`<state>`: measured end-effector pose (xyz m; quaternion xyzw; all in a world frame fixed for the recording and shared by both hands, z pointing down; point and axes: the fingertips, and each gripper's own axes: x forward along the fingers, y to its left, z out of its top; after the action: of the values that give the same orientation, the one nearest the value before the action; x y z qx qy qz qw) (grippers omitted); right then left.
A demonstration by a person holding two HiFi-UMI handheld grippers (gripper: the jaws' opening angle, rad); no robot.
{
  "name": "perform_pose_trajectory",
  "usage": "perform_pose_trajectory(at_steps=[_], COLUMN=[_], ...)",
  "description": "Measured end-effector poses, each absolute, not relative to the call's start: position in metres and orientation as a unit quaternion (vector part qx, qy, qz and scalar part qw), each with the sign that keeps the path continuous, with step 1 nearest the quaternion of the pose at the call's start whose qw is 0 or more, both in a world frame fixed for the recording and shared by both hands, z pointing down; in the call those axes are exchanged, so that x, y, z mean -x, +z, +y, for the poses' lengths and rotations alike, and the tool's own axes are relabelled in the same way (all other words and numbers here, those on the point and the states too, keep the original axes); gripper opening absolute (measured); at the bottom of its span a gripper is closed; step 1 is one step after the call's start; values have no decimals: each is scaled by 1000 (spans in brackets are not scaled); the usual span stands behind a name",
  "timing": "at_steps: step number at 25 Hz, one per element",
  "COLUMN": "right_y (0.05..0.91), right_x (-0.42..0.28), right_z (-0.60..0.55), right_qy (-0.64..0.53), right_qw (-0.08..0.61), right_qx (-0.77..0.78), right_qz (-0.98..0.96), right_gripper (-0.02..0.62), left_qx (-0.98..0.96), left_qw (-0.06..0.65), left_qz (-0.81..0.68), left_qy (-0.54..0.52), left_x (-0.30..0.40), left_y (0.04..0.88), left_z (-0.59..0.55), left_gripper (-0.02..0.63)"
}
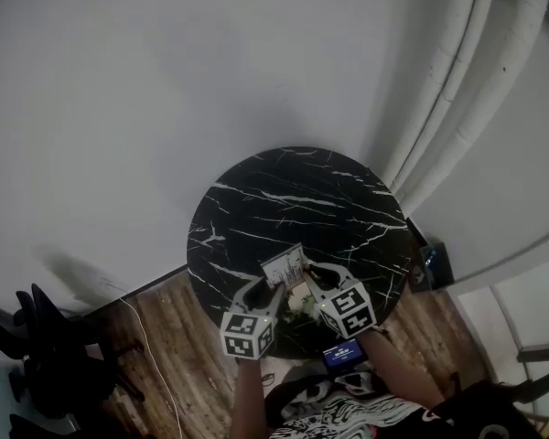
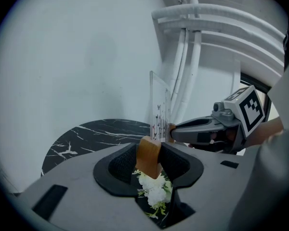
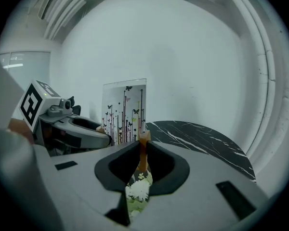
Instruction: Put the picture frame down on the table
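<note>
Over the table [image 1: 293,190]: you are holding the picture frame [image 3: 124,112].
Jaws: left gripper [image 2: 149,159] and right gripper [image 3: 143,154] are pinching its base.
Next: lowering it level.

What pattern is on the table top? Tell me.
The table top is black with thin white marble veins, clearest in the head view.

**Open far side, crowded near edge**

Table [image 1: 284,190], far, left and right edges: bare marble, open to pass. Near edge: flowers [image 1: 301,304] lie under the frame [image 1: 285,267], which the left gripper [image 1: 271,289] and right gripper [image 1: 311,273] clamp. Pipes [image 1: 448,90] run beyond the right edge.
</note>
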<state>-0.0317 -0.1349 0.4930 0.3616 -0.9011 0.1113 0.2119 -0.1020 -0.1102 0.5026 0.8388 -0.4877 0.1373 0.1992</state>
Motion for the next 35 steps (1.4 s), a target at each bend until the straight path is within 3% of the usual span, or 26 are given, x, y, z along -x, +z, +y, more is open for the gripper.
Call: perform_pose_trajectory(at_steps=[21, 35], right_y=[496, 528], right_x=[56, 71], right_z=[-176, -209], right_qy=[127, 128], right_qw=[208, 244], right_qx=[-332, -293], right_qz=[-911, -916], right_gripper=[50, 50], left_qx=[-827, -808], left_qw=[202, 234], left_qz=[-508, -524], left_qy=[134, 131], left_x=[126, 137], left_y=[502, 536], left_z=[-149, -175], left_gripper=[161, 160])
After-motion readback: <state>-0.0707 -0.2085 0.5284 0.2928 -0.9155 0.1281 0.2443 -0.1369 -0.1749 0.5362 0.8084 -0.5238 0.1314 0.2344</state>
